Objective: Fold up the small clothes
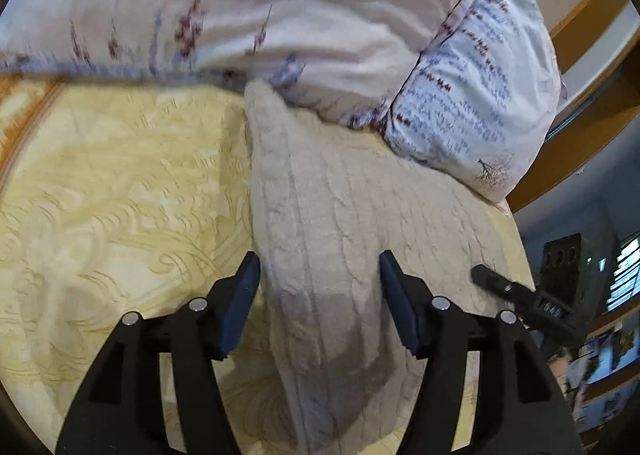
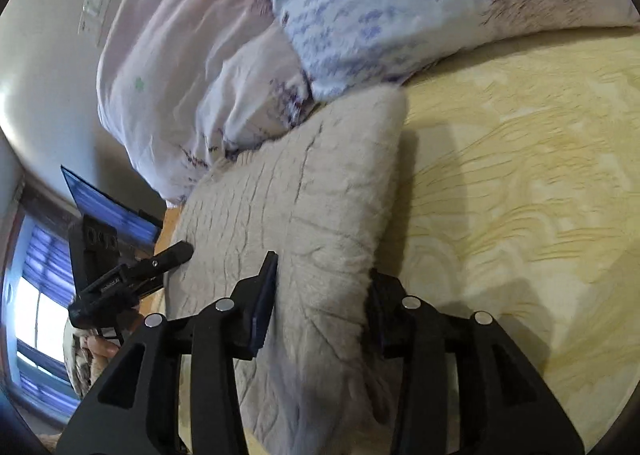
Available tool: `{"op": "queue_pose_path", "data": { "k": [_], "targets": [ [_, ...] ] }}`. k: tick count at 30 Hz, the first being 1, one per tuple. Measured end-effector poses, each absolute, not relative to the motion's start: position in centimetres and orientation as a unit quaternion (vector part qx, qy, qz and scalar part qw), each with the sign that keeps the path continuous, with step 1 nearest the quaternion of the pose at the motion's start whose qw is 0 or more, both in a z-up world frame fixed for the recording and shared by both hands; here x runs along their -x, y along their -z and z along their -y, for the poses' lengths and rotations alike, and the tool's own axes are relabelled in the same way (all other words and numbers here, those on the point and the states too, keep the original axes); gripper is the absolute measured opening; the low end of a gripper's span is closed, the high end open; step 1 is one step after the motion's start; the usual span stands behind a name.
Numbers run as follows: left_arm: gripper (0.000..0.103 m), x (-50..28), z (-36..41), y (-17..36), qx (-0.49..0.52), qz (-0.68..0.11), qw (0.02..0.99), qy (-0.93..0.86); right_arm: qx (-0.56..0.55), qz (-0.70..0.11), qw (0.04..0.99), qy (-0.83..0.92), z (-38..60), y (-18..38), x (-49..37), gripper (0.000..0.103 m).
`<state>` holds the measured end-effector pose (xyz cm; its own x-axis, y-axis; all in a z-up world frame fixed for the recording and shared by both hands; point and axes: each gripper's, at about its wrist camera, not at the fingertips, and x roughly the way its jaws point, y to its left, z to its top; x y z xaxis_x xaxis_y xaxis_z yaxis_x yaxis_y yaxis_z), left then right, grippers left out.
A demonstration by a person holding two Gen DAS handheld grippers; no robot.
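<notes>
A beige cable-knit garment (image 1: 344,223) lies on the yellow patterned bedspread (image 1: 120,195), its far end against the bedding. My left gripper (image 1: 320,271) is open, its jaws set wide on either side of the garment's left folded edge. In the right wrist view the same garment (image 2: 288,207) lies lengthwise, and my right gripper (image 2: 324,275) is open with its jaws straddling the garment's right edge. Each gripper shows in the other's view: the right one (image 1: 504,291) at the garment's right side, the left one (image 2: 160,263) at its left side.
A crumpled white floral duvet (image 1: 260,15) and a blue-printed pillow (image 1: 476,95) lie at the far end of the garment. A wooden bed frame (image 1: 592,15) stands at the right. A window (image 2: 36,295) and a dark screen (image 2: 108,211) are off the bed's side.
</notes>
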<state>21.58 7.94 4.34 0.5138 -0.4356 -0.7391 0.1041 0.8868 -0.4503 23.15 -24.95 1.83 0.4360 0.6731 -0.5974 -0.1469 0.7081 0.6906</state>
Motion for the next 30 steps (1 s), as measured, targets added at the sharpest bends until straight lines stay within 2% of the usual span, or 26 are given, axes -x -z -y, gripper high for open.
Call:
{"op": "queue_pose_path", "data": {
  "k": [3, 7, 8, 9, 10, 11, 13, 21, 22, 23, 25, 30],
  "targets": [
    [0.061, -19.9, -7.9, -6.5, 0.148, -0.426, 0.879, 0.151, -0.295, -0.438, 0.814, -0.243, 26.7, -3.1, -22.8, 0.045],
    [0.068, -17.3, -6.5, -8.9, 0.104, -0.374, 0.907, 0.163, -0.306, -0.438, 0.81, -0.241, 27.0, -3.0, -23.6, 0.044],
    [0.069, -16.7, -5.8, -9.2, 0.09, -0.369, 0.909, 0.171, -0.306, -0.438, 0.809, -0.246, 26.7, -2.8, -23.7, 0.041],
    [0.07, -16.1, -5.0, -9.4, 0.076, -0.366, 0.91, 0.179, -0.298, -0.436, 0.812, -0.248, 26.2, -2.8, -23.7, 0.034],
    [0.071, -15.5, -4.1, -9.6, 0.059, -0.365, 0.91, 0.187, -0.286, -0.432, 0.821, -0.239, 25.8, -2.8, -23.6, 0.017],
    [0.072, -15.4, -3.1, -9.6, 0.045, -0.365, 0.91, 0.194, -0.279, -0.426, 0.828, -0.233, 25.6, -2.9, -23.5, 0.012],
    [0.073, -15.1, -1.6, -9.3, 0.026, -0.368, 0.907, 0.202, -0.273, -0.42, 0.839, -0.211, 25.9, -2.9, -23.7, 0.01],
    [0.079, -16.2, 0.6, -6.6, -0.003, -0.402, 0.9, 0.169, -0.256, -0.466, 0.831, -0.163, 26.0, -1.1, -26.1, 0.01],
    [0.08, -16.2, 0.9, -6.4, -0.012, -0.4, 0.902, 0.163, -0.253, -0.467, 0.831, -0.163, 26.2, -1.2, -25.9, 0.016],
    [0.081, -15.9, 1.0, -6.4, -0.015, -0.398, 0.903, 0.159, -0.246, -0.463, 0.837, -0.158, 26.3, -1.7, -25.5, 0.022],
    [0.081, -15.5, 0.8, -6.5, -0.014, -0.393, 0.906, 0.156, -0.218, -0.446, 0.856, -0.145, 26.4, -3.1, -23.8, 0.026],
    [0.082, -13.3, -0.1, -7.1, -0.02, -0.383, 0.915, 0.127, -0.163, -0.388, 0.887, -0.188, 25.1, -6.3, -17.6, 0.026]
  ]
}}
